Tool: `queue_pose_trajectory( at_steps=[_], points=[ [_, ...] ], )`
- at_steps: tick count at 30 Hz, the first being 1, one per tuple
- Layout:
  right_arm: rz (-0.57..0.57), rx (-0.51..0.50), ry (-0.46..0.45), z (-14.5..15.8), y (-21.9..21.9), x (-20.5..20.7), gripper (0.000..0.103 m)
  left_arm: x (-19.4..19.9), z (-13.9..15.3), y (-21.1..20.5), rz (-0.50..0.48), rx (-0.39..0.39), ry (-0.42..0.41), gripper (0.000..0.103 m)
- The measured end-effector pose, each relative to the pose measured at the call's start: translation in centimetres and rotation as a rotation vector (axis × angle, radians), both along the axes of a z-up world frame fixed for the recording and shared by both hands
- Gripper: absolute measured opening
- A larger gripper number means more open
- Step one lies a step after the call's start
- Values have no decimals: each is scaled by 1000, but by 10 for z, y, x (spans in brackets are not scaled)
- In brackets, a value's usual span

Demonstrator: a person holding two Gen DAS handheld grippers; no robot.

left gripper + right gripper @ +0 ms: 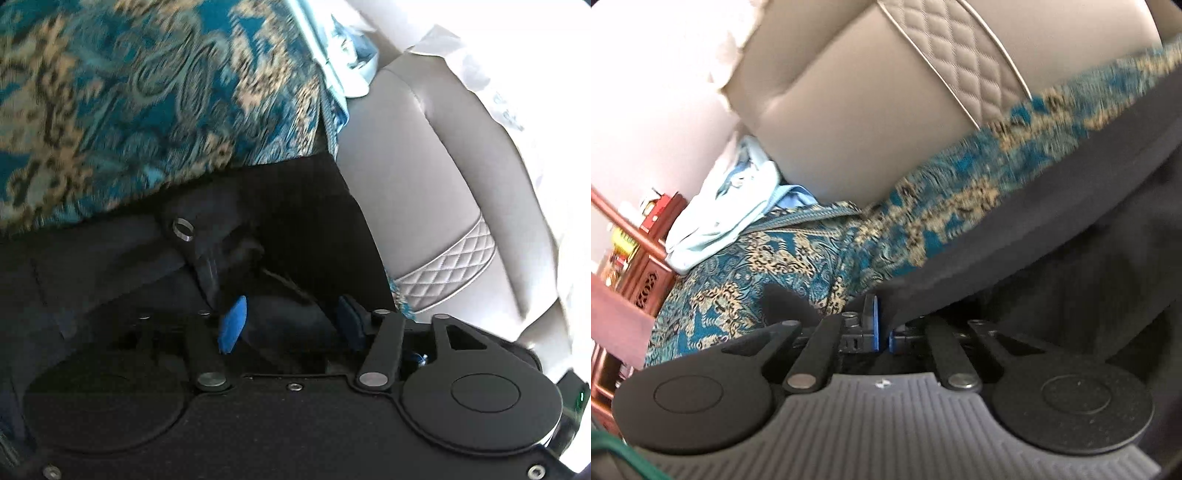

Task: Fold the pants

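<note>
The dark pants (295,229) lie on a teal and gold patterned bedspread (129,92); a metal button (183,229) shows at the waist. My left gripper (291,317) has its blue pads (233,325) apart, with a bunch of dark pants fabric between them. My right gripper (882,325) has its blue pads (875,321) nearly together, pinching the edge of the dark pants (1052,236), which stretch up to the right. How firmly the left one holds is unclear.
A beige padded headboard (424,184) with a quilted band stands beyond the bed; it also shows in the right wrist view (849,110). Light blue cloth (731,214) lies bunched by it. Red-brown wooden furniture (639,258) stands at the left.
</note>
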State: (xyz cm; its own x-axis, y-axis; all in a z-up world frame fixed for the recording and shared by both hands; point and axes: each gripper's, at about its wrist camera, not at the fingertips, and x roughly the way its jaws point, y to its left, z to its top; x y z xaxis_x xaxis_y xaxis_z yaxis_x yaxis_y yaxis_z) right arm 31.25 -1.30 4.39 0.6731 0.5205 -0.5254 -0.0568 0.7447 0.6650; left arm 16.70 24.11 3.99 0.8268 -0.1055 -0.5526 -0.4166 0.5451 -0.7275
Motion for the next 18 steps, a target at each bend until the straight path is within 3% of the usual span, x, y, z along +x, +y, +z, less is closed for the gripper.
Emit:
queue_pose_trajectory(
  at_steps=[3,6,18],
  points=[
    [13,-77,-67,10,2,-13,7,3,-3,9,3,-58,-25,78],
    [31,-121,-97,13,3,-25,7,7,3,11,9,-53,-58,90],
    [128,-238,-188,-5,3,-91,7,36,1,-2,-89,29,66,101]
  ],
)
